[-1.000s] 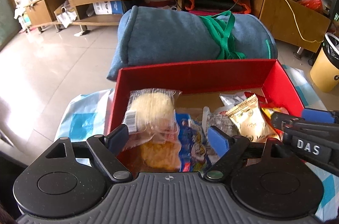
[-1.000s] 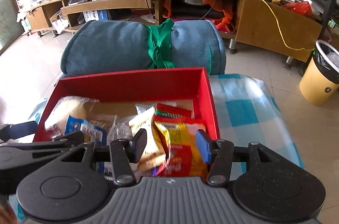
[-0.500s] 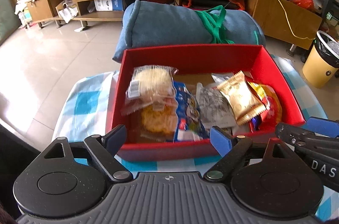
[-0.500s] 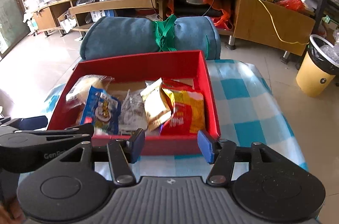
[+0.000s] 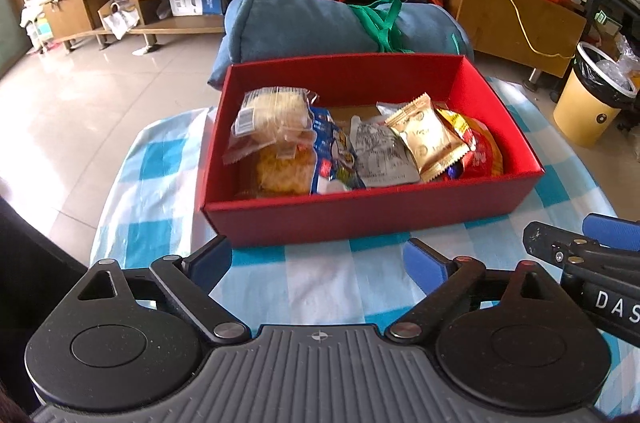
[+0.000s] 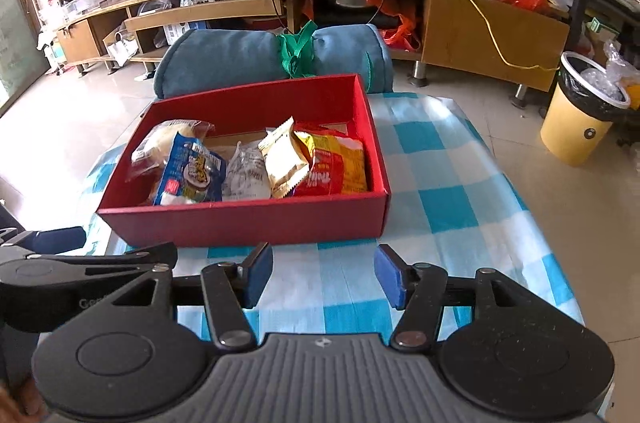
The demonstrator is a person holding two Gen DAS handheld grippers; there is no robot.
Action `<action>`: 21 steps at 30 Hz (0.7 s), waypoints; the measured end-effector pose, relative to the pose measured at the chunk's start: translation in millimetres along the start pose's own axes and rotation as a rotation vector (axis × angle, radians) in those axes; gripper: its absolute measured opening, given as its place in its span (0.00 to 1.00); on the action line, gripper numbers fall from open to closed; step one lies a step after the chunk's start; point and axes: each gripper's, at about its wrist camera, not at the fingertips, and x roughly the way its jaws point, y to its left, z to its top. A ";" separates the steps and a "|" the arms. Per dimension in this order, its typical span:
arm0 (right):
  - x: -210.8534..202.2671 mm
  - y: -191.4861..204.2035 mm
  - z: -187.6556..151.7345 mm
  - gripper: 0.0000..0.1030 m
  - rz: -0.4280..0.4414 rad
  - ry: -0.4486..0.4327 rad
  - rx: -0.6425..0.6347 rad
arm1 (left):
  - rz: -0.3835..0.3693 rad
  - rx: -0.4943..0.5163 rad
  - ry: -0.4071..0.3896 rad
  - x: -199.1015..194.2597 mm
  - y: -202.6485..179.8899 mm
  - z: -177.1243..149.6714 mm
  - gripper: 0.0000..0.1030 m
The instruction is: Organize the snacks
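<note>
2 wrist views angled down, near, sharing red box (image 5: 372,215)

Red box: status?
Left gripper opening, right gripper open, both empty. Snack packets all inside red box. Nothing in the way.

one red box (image 5: 372,211), six snack packets (image 5: 426,137)

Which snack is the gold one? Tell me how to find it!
Look in the open red cardboard box on the blue-and-white checked tablecloth. The shiny gold snack packet lies toward the right, atop the pile, between a grey-and-white printed packet and a red-and-yellow bag. It alone is gold with zigzag ends.
</note>
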 end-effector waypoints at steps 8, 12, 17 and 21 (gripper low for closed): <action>-11.7 3.5 -18.1 0.50 -0.006 0.009 -0.003 | -0.007 0.028 0.013 -9.3 -3.6 -21.5 0.94; -14.8 3.3 -29.0 0.50 -0.019 0.026 -0.002 | -0.014 0.032 0.021 -14.1 -3.4 -30.9 0.95; -18.8 2.5 -42.5 0.50 -0.027 0.048 -0.007 | -0.016 0.032 0.019 -21.9 -0.9 -40.1 0.96; -24.1 5.2 -50.9 0.50 -0.023 0.049 -0.015 | -0.017 0.038 0.018 -29.7 0.0 -49.2 0.96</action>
